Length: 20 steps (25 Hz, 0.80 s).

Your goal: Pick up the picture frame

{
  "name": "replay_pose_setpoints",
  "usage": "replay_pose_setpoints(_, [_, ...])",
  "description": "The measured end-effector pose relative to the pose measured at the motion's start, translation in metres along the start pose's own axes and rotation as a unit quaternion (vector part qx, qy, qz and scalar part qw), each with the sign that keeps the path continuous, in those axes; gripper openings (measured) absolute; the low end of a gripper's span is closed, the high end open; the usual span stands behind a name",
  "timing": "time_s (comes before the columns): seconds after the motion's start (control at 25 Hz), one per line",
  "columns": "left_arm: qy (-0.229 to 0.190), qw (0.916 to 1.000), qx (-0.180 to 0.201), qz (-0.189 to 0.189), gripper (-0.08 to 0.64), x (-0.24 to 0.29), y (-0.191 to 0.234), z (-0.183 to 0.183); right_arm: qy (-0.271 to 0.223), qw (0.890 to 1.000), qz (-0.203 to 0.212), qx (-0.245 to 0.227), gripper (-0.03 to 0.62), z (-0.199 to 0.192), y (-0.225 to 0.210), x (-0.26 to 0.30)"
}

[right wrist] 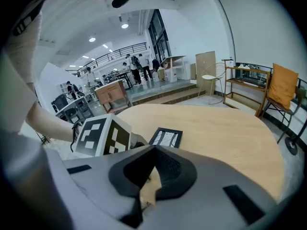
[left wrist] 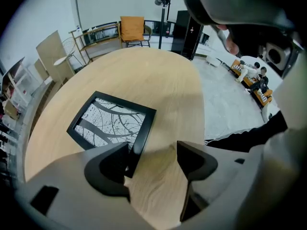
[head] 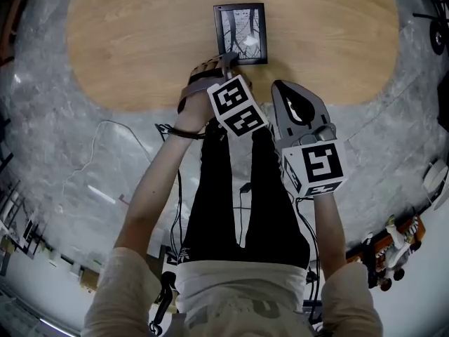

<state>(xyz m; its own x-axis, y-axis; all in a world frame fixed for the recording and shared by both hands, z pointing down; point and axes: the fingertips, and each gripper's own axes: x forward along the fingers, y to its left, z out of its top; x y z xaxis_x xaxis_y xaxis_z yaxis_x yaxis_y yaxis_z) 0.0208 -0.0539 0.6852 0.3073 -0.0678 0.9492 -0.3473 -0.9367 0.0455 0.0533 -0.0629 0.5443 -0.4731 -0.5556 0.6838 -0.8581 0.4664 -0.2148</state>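
Note:
A black picture frame (head: 240, 34) with a grey branch print lies flat on the oval wooden table (head: 140, 41), close to its near edge. My left gripper (head: 226, 62) points steeply down at the frame's near left corner. In the left gripper view its jaws (left wrist: 152, 152) stand wide open. The left finger (left wrist: 112, 169) overlaps the frame's (left wrist: 112, 123) near corner, and bare wood shows in the gap. My right gripper (head: 280, 88) hangs off the table's edge to the right, shut with nothing between its fingers (right wrist: 149, 169). From there the frame (right wrist: 166, 138) shows beyond the left gripper's marker cube (right wrist: 103, 135).
The person's black-clad legs (head: 238, 188) stand on a grey floor with cables (head: 105, 139). A chair with an orange cushion (left wrist: 132, 30) and a coat stand (left wrist: 164, 13) are beyond the table's far side. Wooden furniture and people are in the background (right wrist: 110, 87).

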Motion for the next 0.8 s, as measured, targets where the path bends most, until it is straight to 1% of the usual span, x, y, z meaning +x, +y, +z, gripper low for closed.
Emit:
replay_pose_setpoints(0.2, [0.008, 0.9997, 0.021, 0.004, 0.328, 0.001, -0.001, -0.001, 0.002, 1.000, 0.016, 0.001, 0.005, -0.011, 0.006, -0.008])
replay_pose_setpoints(0.48, [0.009, 0.9993, 0.037, 0.002, 0.324, -0.002, -0.003, -0.001, 0.002, 0.999, 0.032, -0.001, 0.005, -0.016, 0.019, -0.013])
replay_pose_setpoints(0.56, [0.008, 0.9990, 0.044, 0.000, 0.321, -0.002, -0.004, 0.000, -0.002, 0.999, 0.034, -0.003, 0.005, -0.014, 0.019, -0.015])
replay_pose_setpoints(0.8, [0.008, 0.9989, 0.047, -0.002, 0.296, -0.003, -0.007, -0.001, -0.008, 1.000, 0.030, -0.003, 0.005, -0.013, 0.018, -0.017])
